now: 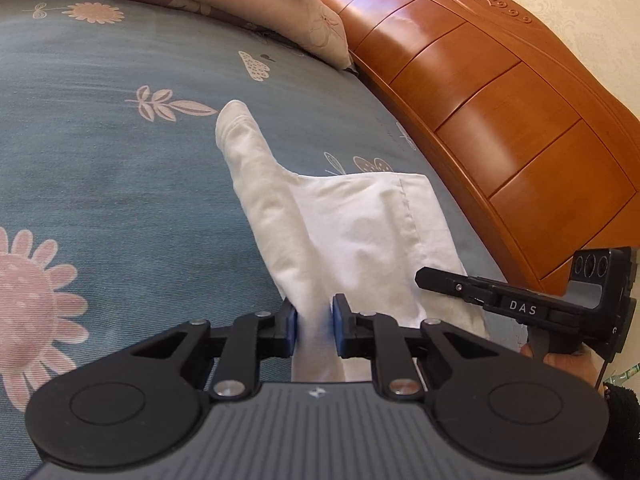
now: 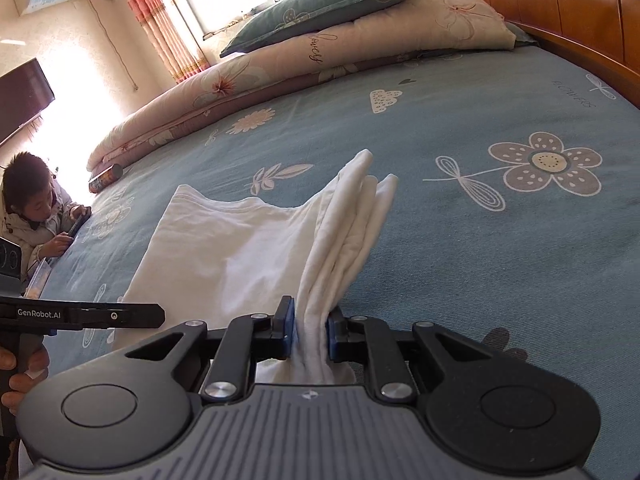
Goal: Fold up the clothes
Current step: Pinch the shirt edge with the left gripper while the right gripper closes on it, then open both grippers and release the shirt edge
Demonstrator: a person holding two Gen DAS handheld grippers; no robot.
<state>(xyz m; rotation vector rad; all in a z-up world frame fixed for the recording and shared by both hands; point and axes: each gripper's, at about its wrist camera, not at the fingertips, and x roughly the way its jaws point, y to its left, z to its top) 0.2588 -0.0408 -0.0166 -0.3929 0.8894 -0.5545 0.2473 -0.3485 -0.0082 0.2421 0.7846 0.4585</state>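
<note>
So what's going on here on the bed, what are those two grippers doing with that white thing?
A person is folding a white garment on the blue floral bedspread. The left gripper and right gripper are each shut on a bunched part of its near edge, which is lifted while the far part lies on the bed. Folded quilts and a pillow sit at the far side.

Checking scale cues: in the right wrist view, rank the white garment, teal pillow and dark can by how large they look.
Largest to smallest:
1. white garment, though nearest the camera
2. teal pillow
3. dark can
</note>
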